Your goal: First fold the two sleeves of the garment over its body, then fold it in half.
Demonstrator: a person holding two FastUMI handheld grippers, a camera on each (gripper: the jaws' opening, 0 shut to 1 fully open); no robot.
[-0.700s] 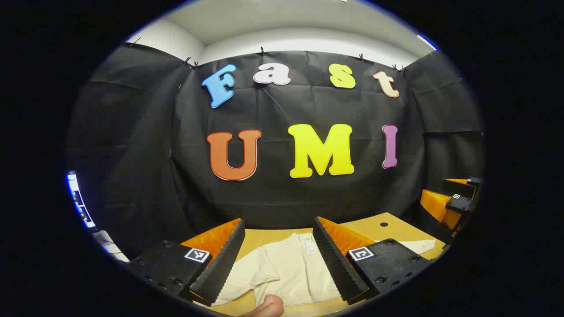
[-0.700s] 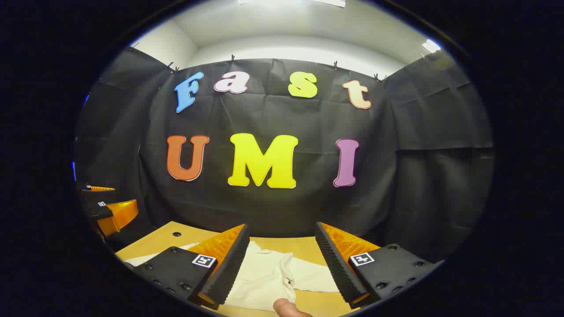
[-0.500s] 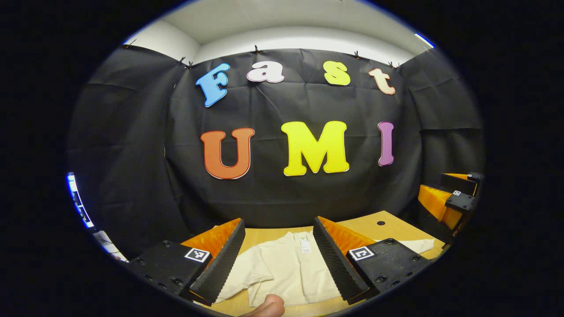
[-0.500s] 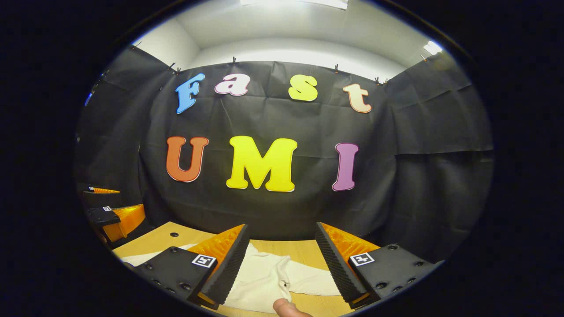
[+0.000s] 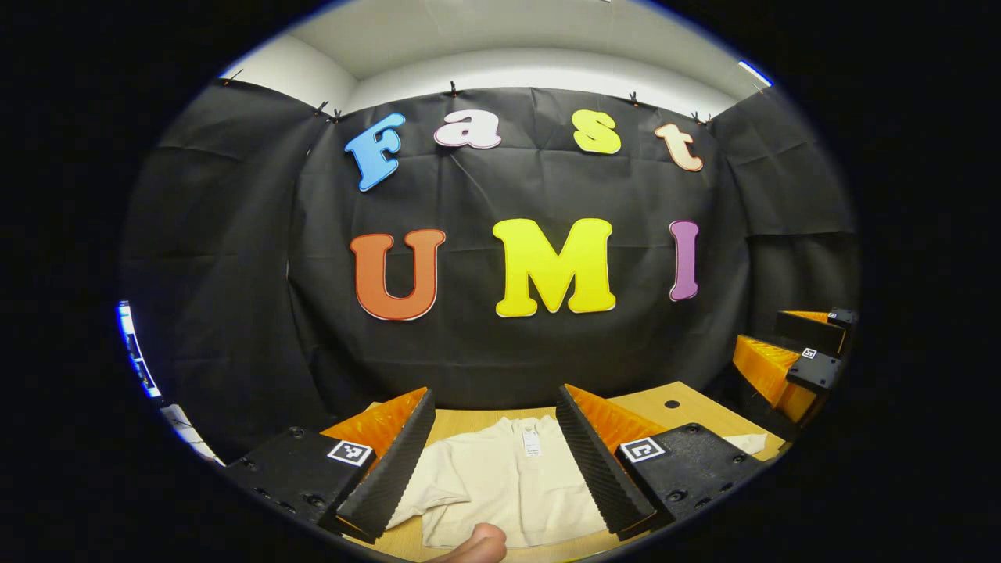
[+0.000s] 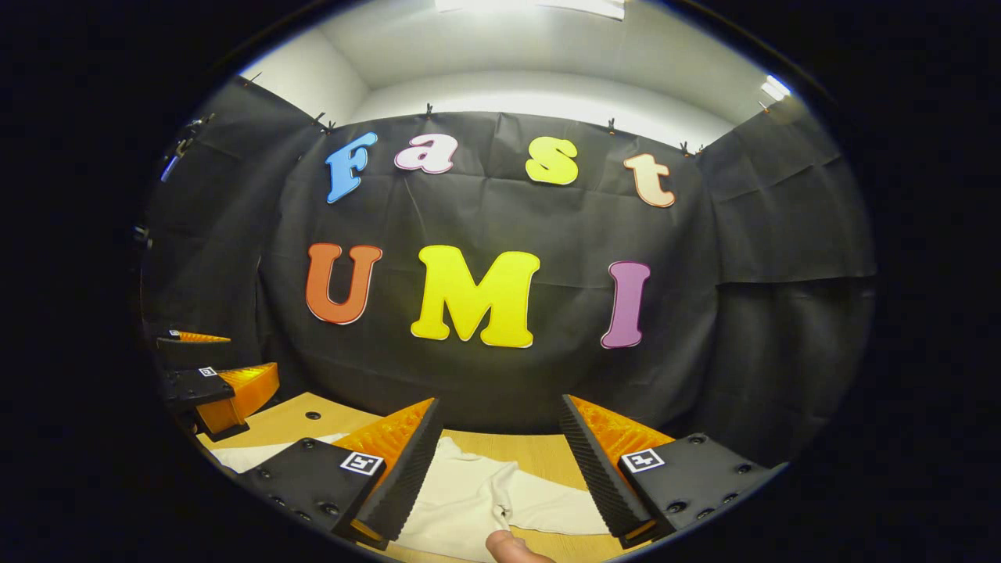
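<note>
- Nearest the lens in the left gripper view, a fingertip [image 5: 478,541] pokes in at the bottom edge, between the left tool's [image 5: 494,461] two fingers, which stand wide apart and hold nothing.
- Just beyond and below that gap, the cream garment [image 5: 500,485] lies flat on the wooden bench [image 5: 688,403], its neck label pointing away.
- Farther off to that tool's right, the right tool [image 5: 790,360] hovers above the bench edge.
- Between the right tool's [image 6: 496,469] own spread fingers, one sleeve [image 6: 547,504] lies stretched to the right.
- Off to its left, the left tool [image 6: 215,383] hangs over the bench [image 6: 289,422].
</note>
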